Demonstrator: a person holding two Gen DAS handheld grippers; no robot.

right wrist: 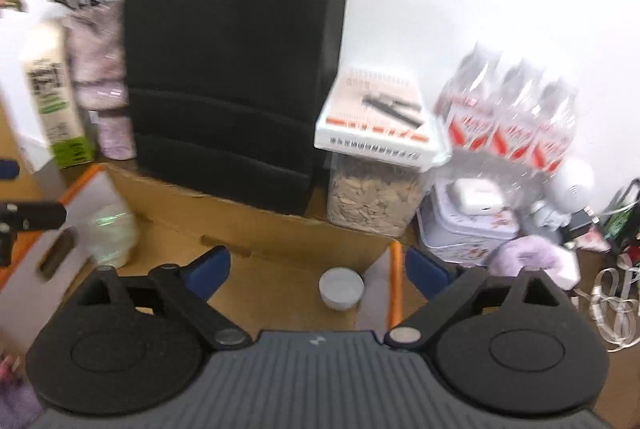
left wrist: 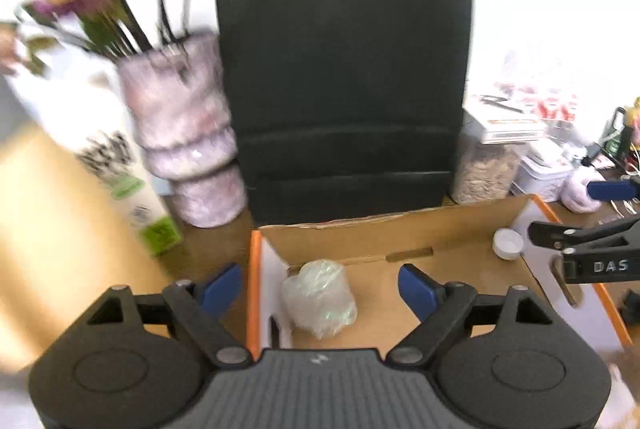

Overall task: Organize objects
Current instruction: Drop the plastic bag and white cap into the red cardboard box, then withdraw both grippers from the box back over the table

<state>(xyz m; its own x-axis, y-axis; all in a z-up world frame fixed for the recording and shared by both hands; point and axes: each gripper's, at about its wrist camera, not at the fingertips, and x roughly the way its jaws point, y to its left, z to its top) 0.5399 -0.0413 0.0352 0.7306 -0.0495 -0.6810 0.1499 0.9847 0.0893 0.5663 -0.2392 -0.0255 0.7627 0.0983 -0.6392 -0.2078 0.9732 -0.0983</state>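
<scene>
L tongs (left wrist: pixel 320 287) wide open, nothing btwn pads, over the cardboard box (left wrist: pixel 460 225)'s left end w/ 1 crumpled plastic bag (left wrist: pixel 318 297) inside. R tongs (right wrist: pixel 318 269) also open & empty, straddling the box's right wall; 1 white cap (right wrist: pixel 341 288) sits in that corner. Next grab, I reckon: drop lower, centre the item btwn pads, then close. Behind: 1 black paper bag (left wrist: pixel 344 69), 3 bottles (right wrist: pixel 512 125).
</scene>
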